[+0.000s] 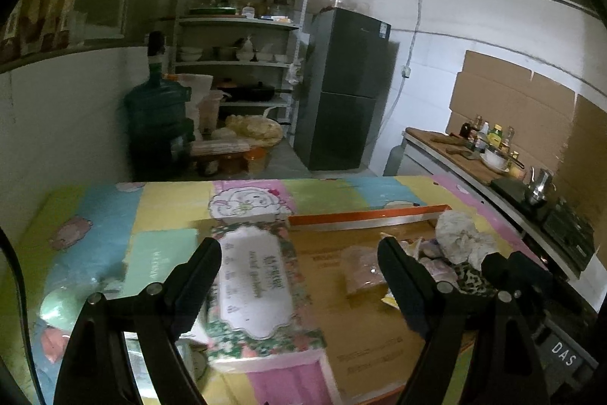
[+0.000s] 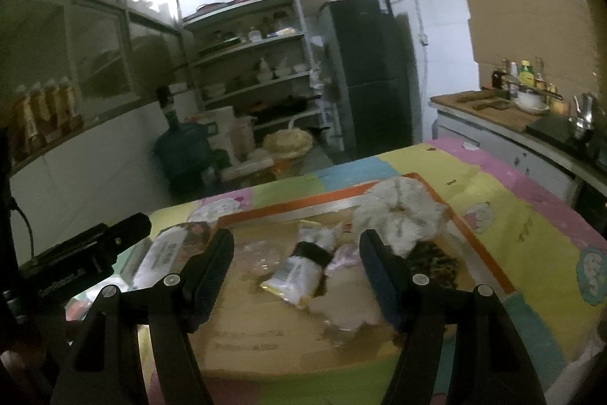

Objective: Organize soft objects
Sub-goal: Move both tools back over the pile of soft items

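Note:
A flat cardboard tray (image 1: pixel 379 340) with an orange rim lies on a patchwork cartoon bedspread (image 1: pixel 170 200). On it sit a crumpled white cloth (image 2: pixel 402 215), a leopard-print cloth (image 2: pixel 436 260), a pale packet with a black band (image 2: pixel 299 272) and a pinkish bag (image 1: pixel 360 272). A floral box with a white label (image 1: pixel 258 287) lies at the tray's left edge. My left gripper (image 1: pixel 299 253) hovers open above the floral box. My right gripper (image 2: pixel 296 245) hovers open above the banded packet. Neither touches anything.
Beyond the bed stand a metal shelf with dishes (image 1: pixel 239 37), a dark fridge (image 1: pixel 349 90), a water jug (image 1: pixel 155 116) and piled goods on the floor. On the right, a counter (image 2: pixel 493 112) holds bottles, a bowl and a kettle. The left tool's black body (image 2: pixel 87 253) shows beside the right gripper.

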{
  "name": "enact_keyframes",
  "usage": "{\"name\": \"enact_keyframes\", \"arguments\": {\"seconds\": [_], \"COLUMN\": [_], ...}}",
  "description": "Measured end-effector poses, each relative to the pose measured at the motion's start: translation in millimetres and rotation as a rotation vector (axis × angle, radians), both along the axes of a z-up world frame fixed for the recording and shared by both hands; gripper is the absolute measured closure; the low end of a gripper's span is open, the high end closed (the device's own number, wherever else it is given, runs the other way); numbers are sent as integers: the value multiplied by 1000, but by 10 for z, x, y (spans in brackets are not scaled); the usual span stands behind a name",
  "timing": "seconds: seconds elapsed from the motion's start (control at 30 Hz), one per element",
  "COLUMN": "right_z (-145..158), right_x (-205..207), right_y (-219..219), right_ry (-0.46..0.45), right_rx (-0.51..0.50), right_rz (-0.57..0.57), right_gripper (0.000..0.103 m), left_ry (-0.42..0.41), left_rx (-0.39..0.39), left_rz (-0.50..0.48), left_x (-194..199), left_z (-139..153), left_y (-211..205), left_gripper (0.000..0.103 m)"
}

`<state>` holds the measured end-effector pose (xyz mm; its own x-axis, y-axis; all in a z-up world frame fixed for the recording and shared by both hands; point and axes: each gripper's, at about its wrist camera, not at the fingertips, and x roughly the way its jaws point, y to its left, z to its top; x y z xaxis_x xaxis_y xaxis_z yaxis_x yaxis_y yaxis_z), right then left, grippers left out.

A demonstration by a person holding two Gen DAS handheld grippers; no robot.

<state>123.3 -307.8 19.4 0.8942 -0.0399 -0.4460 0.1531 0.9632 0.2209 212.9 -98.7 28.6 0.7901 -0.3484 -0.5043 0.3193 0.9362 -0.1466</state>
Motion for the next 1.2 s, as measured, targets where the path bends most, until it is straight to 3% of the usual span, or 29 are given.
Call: {"name": "enact_keyframes", "arguments": {"seconds": [0.5,1.03,1.2], "right_z": [-17,-82,-116], "right_x": [89,116,143], "right_y": [629,1513,1739], "right_ry": [1,-7,12], "right_rx": [-57,-89,-101], "right_rz": [160,368,408], "right_gripper": [33,33,33], "left_ry": [-12,4,-1], "left_rx": [3,-18,-12], "left_rz": [77,183,177], "left_x": [-98,-198,-258], "left_z": [-42,-188,-254], "left_y": [523,1426,1753], "left_gripper": [19,19,19]}}
